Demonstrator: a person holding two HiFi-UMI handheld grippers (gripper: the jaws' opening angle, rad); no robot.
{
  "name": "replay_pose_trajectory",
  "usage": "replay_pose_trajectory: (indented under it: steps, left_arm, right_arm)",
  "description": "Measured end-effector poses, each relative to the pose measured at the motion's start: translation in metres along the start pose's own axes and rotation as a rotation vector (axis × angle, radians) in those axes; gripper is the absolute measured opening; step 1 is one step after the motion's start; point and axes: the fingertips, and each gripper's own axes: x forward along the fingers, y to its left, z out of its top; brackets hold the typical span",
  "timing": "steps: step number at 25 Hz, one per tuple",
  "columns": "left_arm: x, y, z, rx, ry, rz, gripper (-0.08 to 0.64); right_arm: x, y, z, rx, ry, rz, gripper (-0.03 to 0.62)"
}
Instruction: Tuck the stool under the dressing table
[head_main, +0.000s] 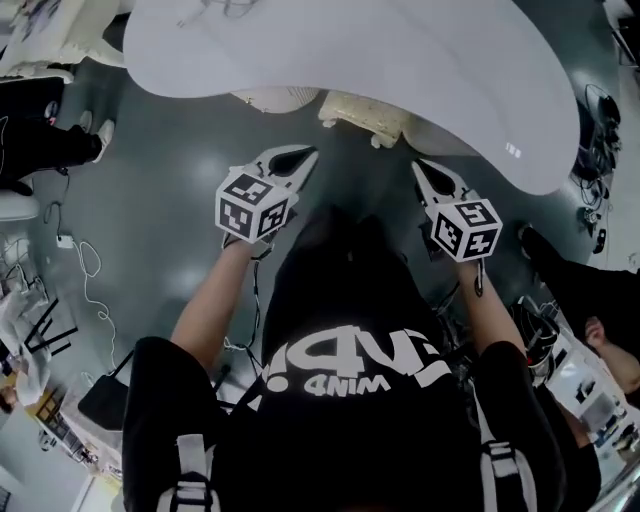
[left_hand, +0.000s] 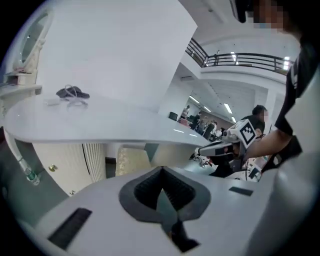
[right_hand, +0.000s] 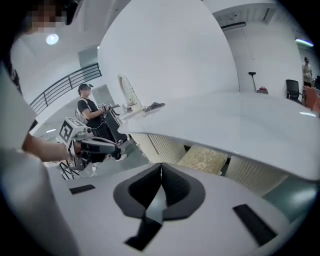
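I've got 2 grippers: left gripper (head_main: 303, 157) & right gripper (head_main: 420, 170). Also 1 dressing table (head_main: 400, 60), 1 stool (head_main: 365, 112), 1 mirror (right_hand: 127, 91).

Stool (head_main: 365, 112) sits under dressing table (head_main: 350, 50); apparently mostly tucked.

A glossy grey floor (head_main: 170, 215) reflects pale patches of light, and a white cable (head_main: 97, 262) snakes across it at the left. An upper gallery with a dark railing (left_hand: 240, 59) runs overhead (strip lights (left_hand: 227, 107) glow beneath it). A black chair (right_hand: 293, 91) stands by the far white wall (right_hand: 272, 55).
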Motion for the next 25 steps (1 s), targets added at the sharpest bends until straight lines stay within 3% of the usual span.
replay_pose_trajectory:
  steps: [4,8,14,25]
  left_arm:
    - [-0.059,-0.05,0.055,0.018,-0.01,-0.048,0.009]
    - [-0.086,-0.091,0.096,0.042,-0.044,-0.089,0.009]
    - [-0.107,-0.131,0.122,0.05,-0.071,-0.089,0.009]
    - [-0.123,-0.19,0.142,0.103,-0.181,-0.09,0.009]
  right_arm:
    - [-0.065,0.047,0.061,-0.028,-0.041,0.048,0.022]
    - [-0.107,0.079,0.107,-0.037,-0.105,0.139,0.023]
    - [-0.137,0.097,0.128,-0.081,-0.115,0.211,0.023]
    - [-0.19,0.141,0.152,-0.133,-0.237,0.378,0.023]
